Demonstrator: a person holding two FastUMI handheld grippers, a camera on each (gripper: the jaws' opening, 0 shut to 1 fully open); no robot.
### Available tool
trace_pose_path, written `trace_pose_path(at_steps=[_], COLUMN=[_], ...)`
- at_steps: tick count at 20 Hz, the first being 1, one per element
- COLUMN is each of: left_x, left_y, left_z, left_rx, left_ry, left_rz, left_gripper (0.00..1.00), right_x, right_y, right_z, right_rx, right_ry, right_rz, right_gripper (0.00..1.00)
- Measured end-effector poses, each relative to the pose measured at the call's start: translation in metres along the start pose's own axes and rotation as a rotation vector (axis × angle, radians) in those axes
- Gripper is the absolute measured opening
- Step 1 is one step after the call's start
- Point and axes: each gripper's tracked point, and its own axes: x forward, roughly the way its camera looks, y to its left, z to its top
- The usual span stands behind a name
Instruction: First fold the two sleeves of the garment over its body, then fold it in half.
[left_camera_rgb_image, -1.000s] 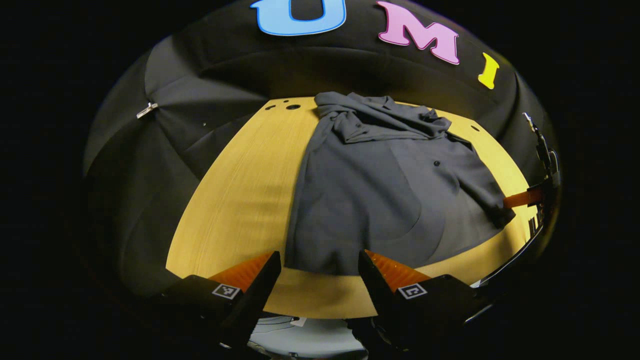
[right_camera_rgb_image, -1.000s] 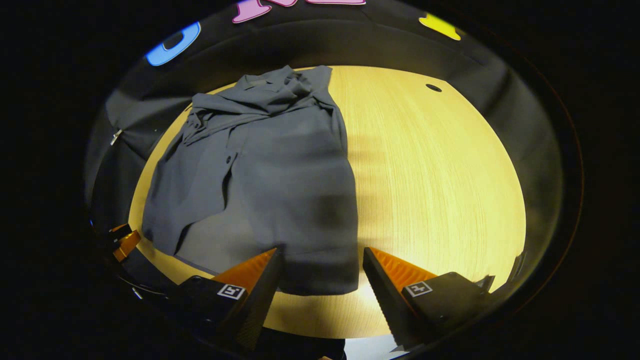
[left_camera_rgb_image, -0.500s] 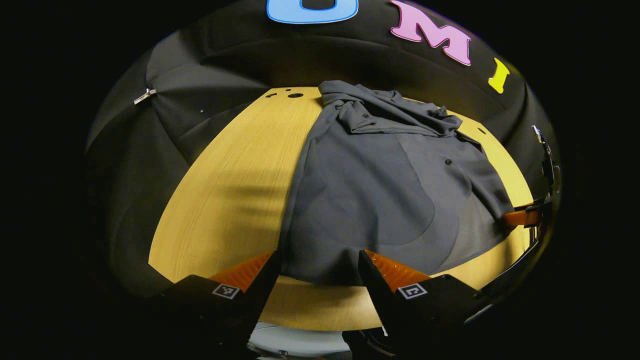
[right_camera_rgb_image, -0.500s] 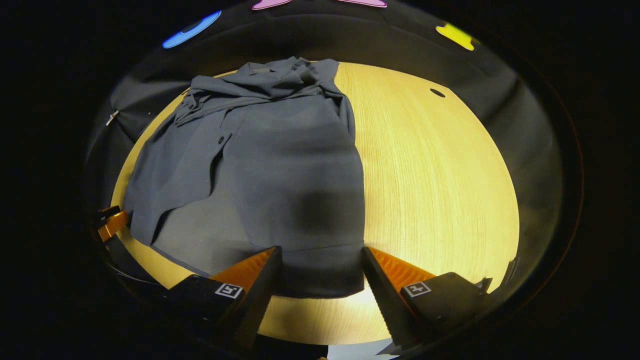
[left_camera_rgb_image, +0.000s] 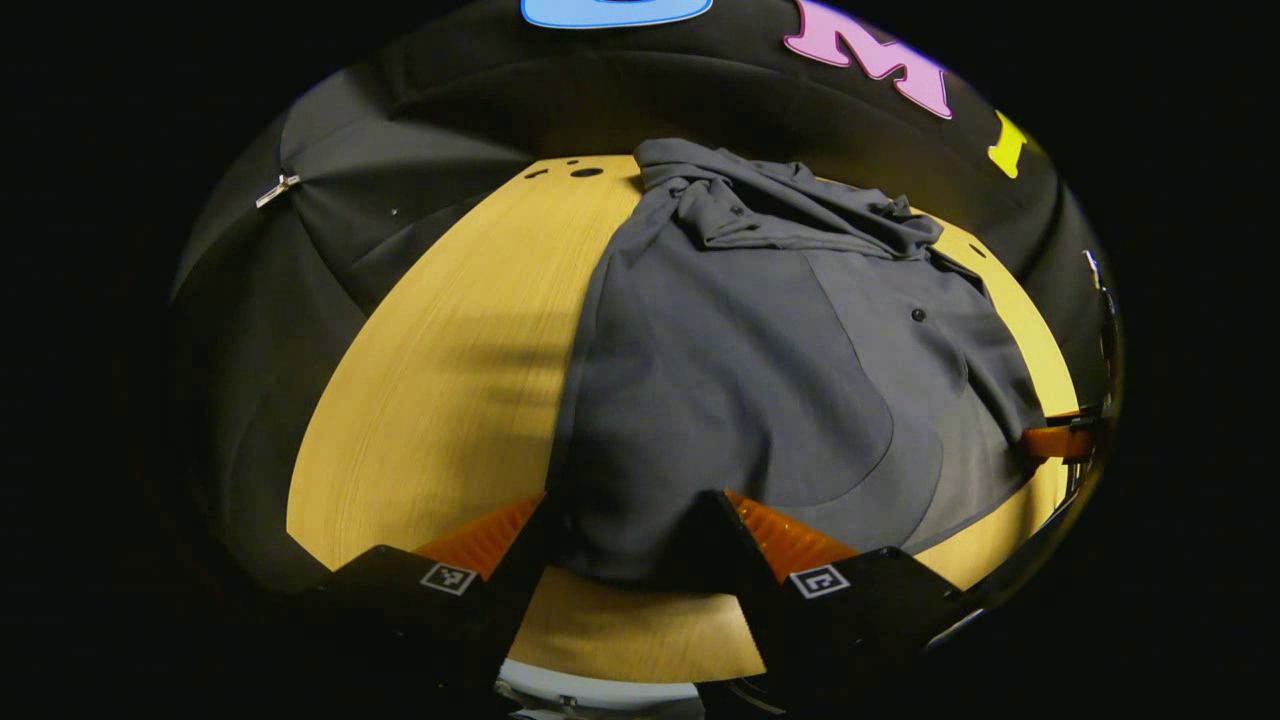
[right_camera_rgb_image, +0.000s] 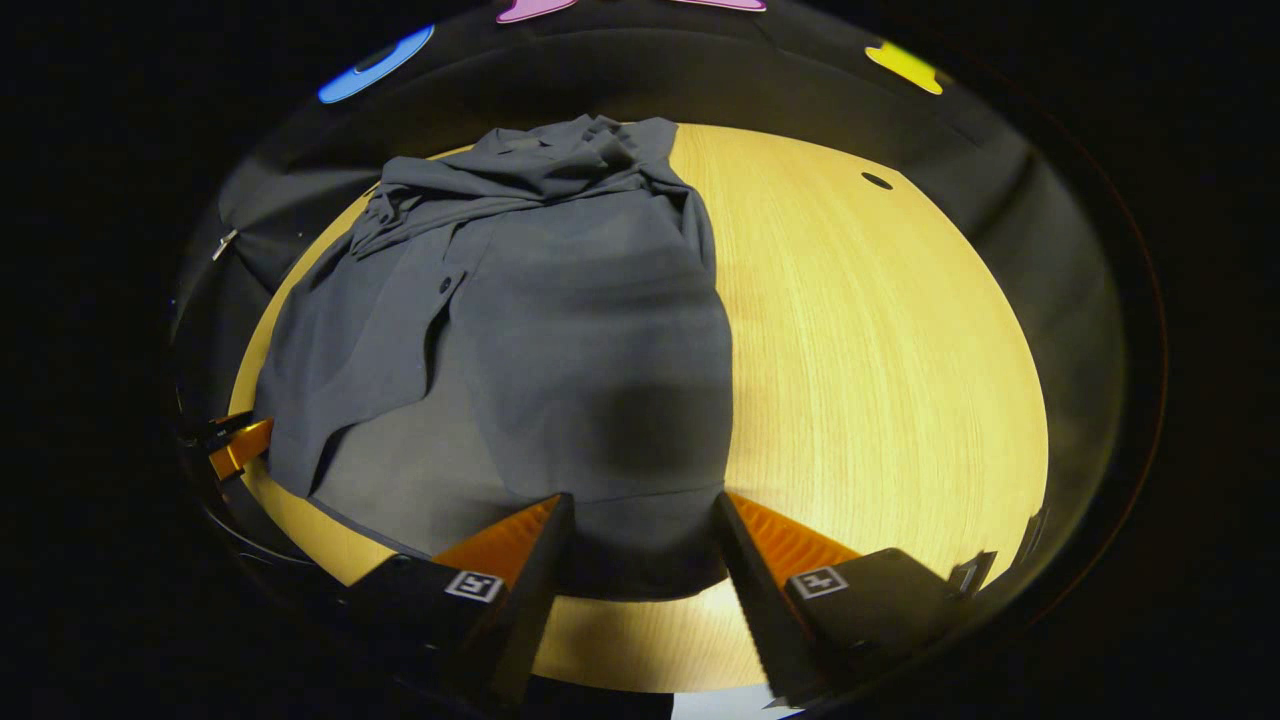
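Note:
A dark grey shirt (left_camera_rgb_image: 760, 360) lies flat on the yellow wooden table (left_camera_rgb_image: 450, 380), with its collar and sleeves bunched at the far end (left_camera_rgb_image: 780, 205). My left gripper (left_camera_rgb_image: 628, 540) is open at the near hem, and the shirt's left hem corner lies between its fingers. In the right gripper view the same shirt (right_camera_rgb_image: 560, 320) runs away from me. My right gripper (right_camera_rgb_image: 640, 520) is open around the right hem corner. A finger of the other gripper shows at the right edge of the left gripper view (left_camera_rgb_image: 1055, 440) and at the left edge of the right gripper view (right_camera_rgb_image: 235, 447).
Bare table top (right_camera_rgb_image: 880, 350) stretches to the right of the shirt, with a small round hole (right_camera_rgb_image: 877, 181) near its far edge. More holes (left_camera_rgb_image: 585, 172) sit at the far left corner. Black cloth walls surround the table, and a metal clip (left_camera_rgb_image: 277, 188) is pinned on one.
Both grippers have moved forward and lower toward the near hem. The hem corners, which lay just ahead of the fingertips, now lie between the fingers of each gripper.

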Motion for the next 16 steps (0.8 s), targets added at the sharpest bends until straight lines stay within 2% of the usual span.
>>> trace_pose_path(at_steps=[3,6,7,8,9,10,11,13,16], left_x=[-0.001,0.001,0.001,0.001,0.001,0.001,0.0,0.0,-0.014], left_y=[-0.012,-0.03,-0.033,-0.035,-0.038,-0.039,-0.039,-0.041,-0.042], left_z=[0.003,0.004,0.004,0.005,0.004,0.006,0.006,0.008,0.026], left_rx=[0.005,0.071,0.08,0.076,0.063,0.048,0.03,0.007,-0.016], left_ry=[-0.019,-0.04,-0.041,-0.049,-0.054,-0.057,-0.053,-0.037,-0.086], left_rz=[-0.012,-0.03,-0.024,-0.025,-0.033,-0.044,-0.062,-0.102,-0.14], left_gripper=[0.91,0.45,0.29,0.27,0.18,0.1,0.06,0.06,0.06], right_x=[-0.001,0.001,0.003,0.002,0.0,0.0,0.003,0.002,-0.006], right_y=[0.013,0.019,0.021,0.023,0.023,0.023,0.024,0.023,0.027], right_z=[-0.001,0.001,0.0,0.001,0.002,0.001,0.002,0.002,0.013], right_rx=[-0.013,-0.016,-0.011,-0.006,-0.011,-0.016,-0.02,0.003,0.052], right_ry=[0.051,0.079,0.088,0.09,0.094,0.091,0.092,0.111,0.086], right_rz=[0.014,0.029,0.045,0.056,0.066,0.082,0.096,0.108,0.148], right_gripper=[0.55,0.24,0.29,0.15,0.15,0.1,0.07,0.06,0.06])
